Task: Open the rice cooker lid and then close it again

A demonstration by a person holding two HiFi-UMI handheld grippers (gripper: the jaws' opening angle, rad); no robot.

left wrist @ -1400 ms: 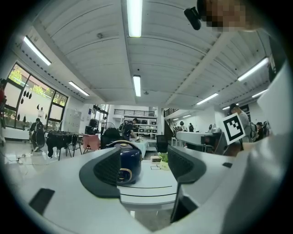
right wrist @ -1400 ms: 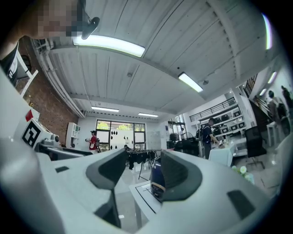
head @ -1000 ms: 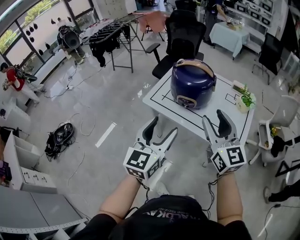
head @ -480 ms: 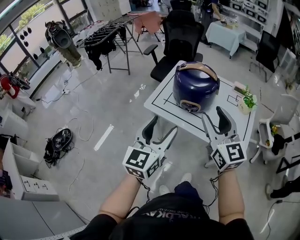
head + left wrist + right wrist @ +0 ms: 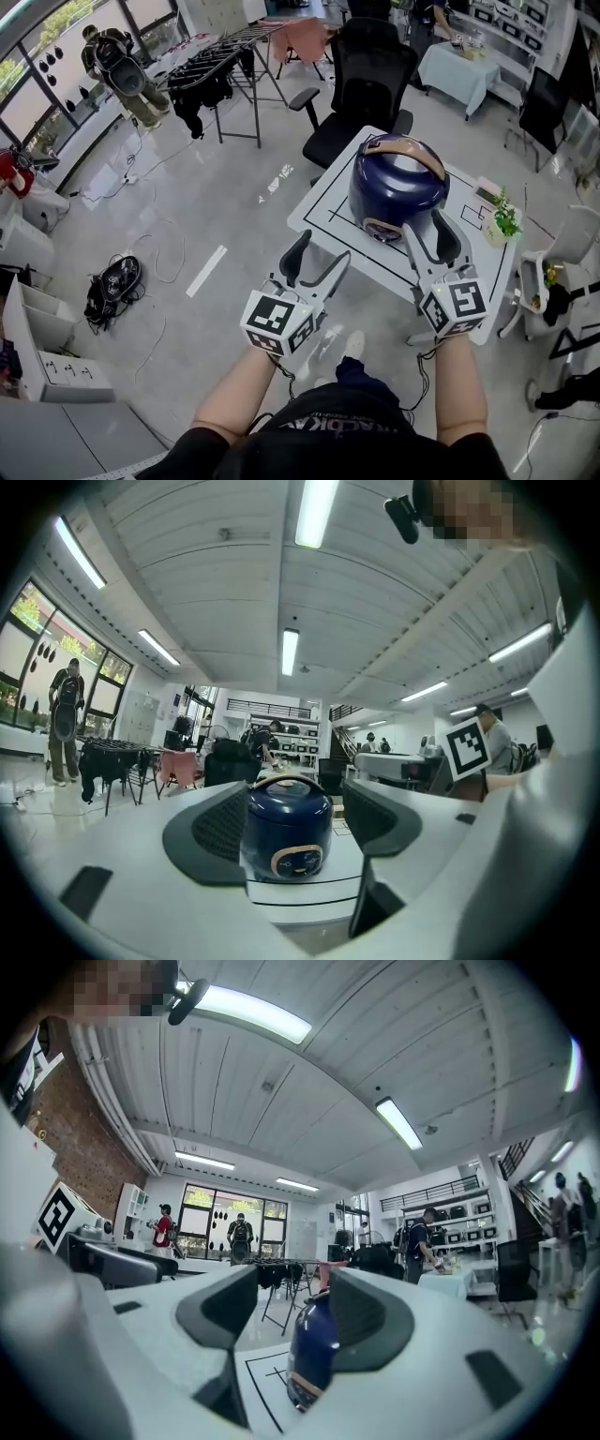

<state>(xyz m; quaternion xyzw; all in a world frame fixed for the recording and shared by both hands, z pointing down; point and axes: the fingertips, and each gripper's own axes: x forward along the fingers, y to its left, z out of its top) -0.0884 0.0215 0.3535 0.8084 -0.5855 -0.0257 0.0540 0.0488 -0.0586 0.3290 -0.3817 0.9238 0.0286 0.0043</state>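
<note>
— Where's the rice cooker?
— Lid shut, by the surface's near edge.
— And the pose?
— Left gripper and right gripper both aim at it, not touching, fingers wide, empty.

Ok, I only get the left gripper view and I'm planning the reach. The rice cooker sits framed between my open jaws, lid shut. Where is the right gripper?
Observer: In the head view the right gripper is open and empty, and it points at the rice cooker from the front right. In its own view the cooker stands ahead of the jaws, not between them.
Operator: Anything else on the table I should avoid?
Observer: Yes, a small potted plant stands near the right edge of the white table, apart from the cooker.
</note>
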